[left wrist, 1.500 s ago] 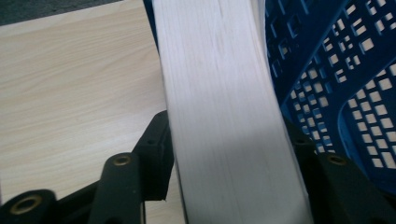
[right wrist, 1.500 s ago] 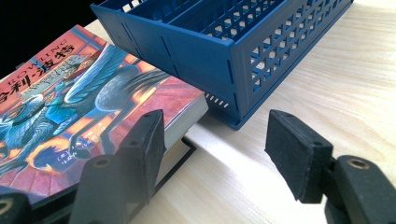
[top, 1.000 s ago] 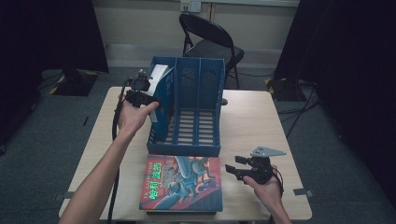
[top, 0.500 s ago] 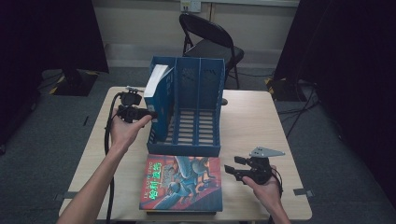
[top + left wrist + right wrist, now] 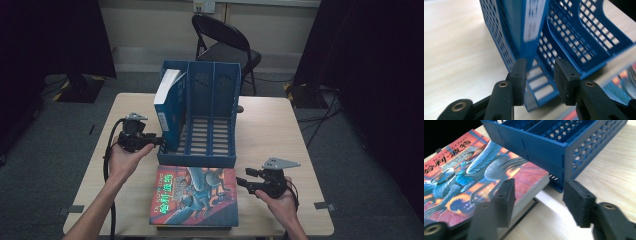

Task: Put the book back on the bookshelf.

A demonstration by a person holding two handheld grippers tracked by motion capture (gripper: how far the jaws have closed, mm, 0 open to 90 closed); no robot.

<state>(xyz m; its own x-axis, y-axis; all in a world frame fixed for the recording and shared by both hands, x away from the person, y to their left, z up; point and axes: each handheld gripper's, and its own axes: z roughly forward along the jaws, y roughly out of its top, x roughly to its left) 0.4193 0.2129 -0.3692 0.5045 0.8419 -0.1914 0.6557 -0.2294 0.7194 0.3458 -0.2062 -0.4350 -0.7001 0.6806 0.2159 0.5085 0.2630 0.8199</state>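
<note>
In the middle of the high view, a blue plastic file rack with three slots (image 5: 202,117) stands on the pale wooden counter (image 5: 265,130). A tall blue book with a white label on its spine (image 5: 167,105) stands in the rack's left slot and leans a little. The left claw (image 5: 159,141) is at the left middle of the frame, just beside the rack's front left corner, and a hand (image 5: 122,160) holds it. In the left gripper view the left claw (image 5: 540,75) has a small gap between its jaws and holds nothing, with the blue book (image 5: 531,22) right ahead. A big flat book with a colourful picture cover (image 5: 196,196) lies at the bottom middle of the high view, touching the front of the rack. The right claw (image 5: 241,179) is at the bottom right, just beside that book. In the right gripper view the right claw (image 5: 539,195) is wide and holds nothing, near the colourful book's corner (image 5: 474,170).
</note>
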